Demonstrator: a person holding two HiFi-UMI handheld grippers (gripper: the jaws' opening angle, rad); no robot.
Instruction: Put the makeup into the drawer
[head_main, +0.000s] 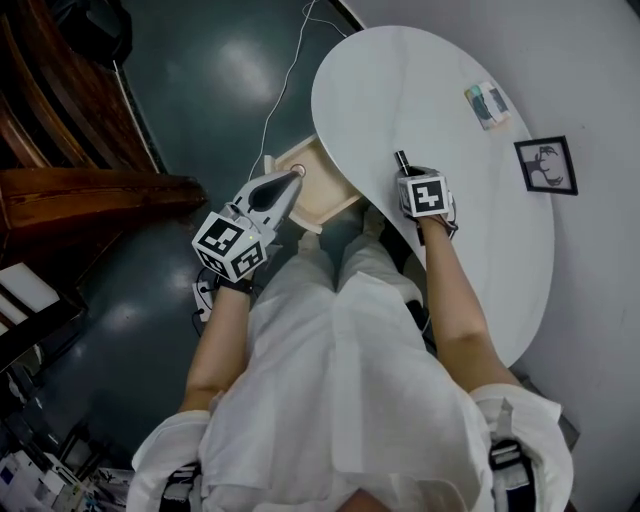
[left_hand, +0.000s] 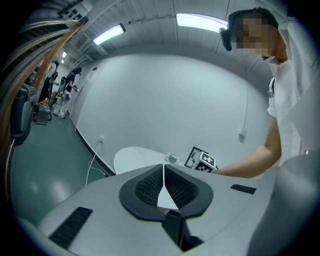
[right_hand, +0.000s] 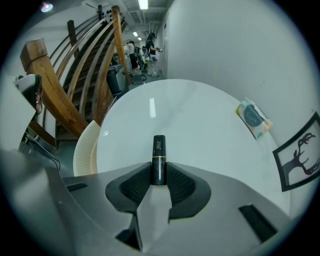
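My right gripper (head_main: 408, 172) hangs over the near edge of the white oval table (head_main: 420, 90), pointing steeply down. It is shut on a black lipstick tube (right_hand: 159, 155) with a thin gold band, whose top end sticks out past the pads (right_hand: 180, 182). The same tube (head_main: 402, 160) shows as a dark stub in the head view. A cream drawer (head_main: 325, 195) stands pulled out below the table's left edge. My left gripper (head_main: 292, 178) reaches over the drawer's near corner. Its jaws (left_hand: 163, 170) are together, with only a thin pale slit between them. Whether they pinch the drawer rim I cannot tell.
A small teal-printed packet (head_main: 487, 104) lies at the table's far side. A black-framed picture (head_main: 546, 165) sits by the wall. A white cable (head_main: 285, 90) runs across the dark floor. Wooden stairs (head_main: 60, 150) stand at the left. The person's white-clad legs fill the foreground.
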